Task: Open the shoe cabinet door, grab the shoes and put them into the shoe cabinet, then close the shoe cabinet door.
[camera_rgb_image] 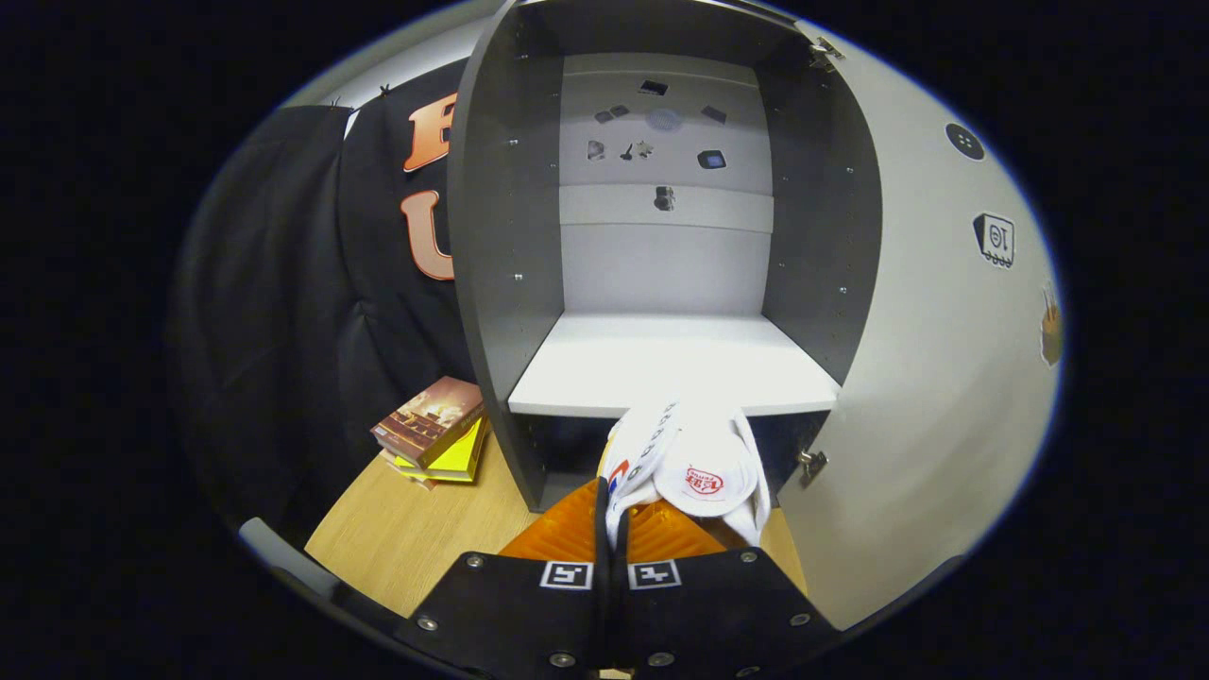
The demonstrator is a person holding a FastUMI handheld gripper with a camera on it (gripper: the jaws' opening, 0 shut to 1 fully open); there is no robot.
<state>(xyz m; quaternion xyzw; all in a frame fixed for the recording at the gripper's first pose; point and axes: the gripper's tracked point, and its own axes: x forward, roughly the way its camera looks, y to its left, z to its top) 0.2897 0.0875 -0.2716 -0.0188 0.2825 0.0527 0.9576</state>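
Observation:
The shoe cabinet (491, 283) stands straight ahead with its door (935, 378) swung open to the right. Its pale shelf (661, 364) is bare. My gripper (609, 524) is shut on a white shoe (704, 467) with a red mark inside; the shoe hangs just ahead of the fingertips, level with the shelf's front edge and slightly below it. The shoe hides part of the dark lower compartment.
A small stack of books (433, 430) lies on the wooden floor (416, 529) to the left of the cabinet. Black cloth forms the wall behind the books. Small stickers dot the cabinet's back panel (661, 142) and the inside of the door.

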